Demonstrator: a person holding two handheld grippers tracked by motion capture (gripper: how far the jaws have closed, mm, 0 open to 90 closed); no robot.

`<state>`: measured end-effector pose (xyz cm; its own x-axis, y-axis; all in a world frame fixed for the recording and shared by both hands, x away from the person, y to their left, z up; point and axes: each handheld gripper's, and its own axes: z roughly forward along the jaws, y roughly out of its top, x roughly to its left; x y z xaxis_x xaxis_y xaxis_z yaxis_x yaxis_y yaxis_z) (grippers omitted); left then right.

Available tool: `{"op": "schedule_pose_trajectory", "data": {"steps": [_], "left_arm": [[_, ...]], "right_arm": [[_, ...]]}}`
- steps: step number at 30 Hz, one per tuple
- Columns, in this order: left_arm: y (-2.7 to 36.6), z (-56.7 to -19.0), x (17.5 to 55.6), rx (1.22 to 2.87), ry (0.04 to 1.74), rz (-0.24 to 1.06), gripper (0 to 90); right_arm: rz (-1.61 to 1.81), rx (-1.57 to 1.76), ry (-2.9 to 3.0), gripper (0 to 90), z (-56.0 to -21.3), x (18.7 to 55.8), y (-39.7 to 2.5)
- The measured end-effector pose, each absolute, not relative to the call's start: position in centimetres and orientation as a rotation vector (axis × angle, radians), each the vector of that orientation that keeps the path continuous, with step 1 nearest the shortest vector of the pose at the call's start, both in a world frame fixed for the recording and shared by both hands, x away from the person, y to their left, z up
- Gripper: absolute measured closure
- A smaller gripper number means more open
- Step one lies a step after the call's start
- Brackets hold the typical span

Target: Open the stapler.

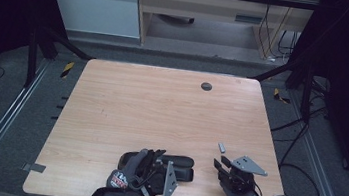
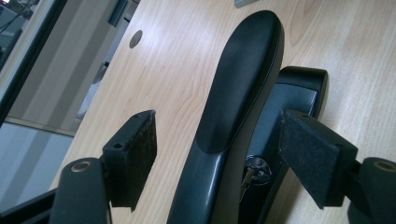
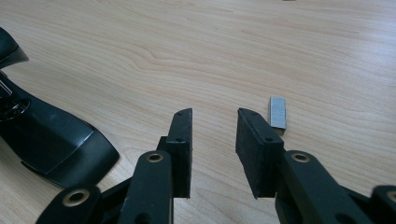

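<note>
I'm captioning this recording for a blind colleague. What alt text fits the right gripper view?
The right gripper hovers low over a light wooden table with its two black jaws open and nothing between them. A small grey strip of staples lies on the table just beyond the right-hand jaw, and an opened black stapler lies at the left edge.

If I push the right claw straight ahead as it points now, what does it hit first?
Probably nothing: bare table lies between the open jaws of the right claw. The strip of staples sits just right of that line, so it may be brushed.
</note>
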<state>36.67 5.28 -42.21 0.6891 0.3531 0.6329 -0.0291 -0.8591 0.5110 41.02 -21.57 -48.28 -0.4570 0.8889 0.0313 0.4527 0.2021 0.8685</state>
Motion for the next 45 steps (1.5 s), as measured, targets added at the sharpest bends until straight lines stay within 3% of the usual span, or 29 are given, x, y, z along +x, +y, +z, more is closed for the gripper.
{"op": "schedule_pose_trajectory", "data": {"steps": [29, 45], "left_arm": [[2.3, -44.1, 37.3, 2.485, 0.128, 1.171, 30.9], [1.8, -45.1, 37.4, 2.483, 0.093, 1.268, 38.2]], "right_arm": [[1.179, 1.222, 2.023, 71.8, -48.5, 41.0, -21.1], [1.190, 1.233, 2.025, 75.9, -48.5, 41.0, -21.1]]}}
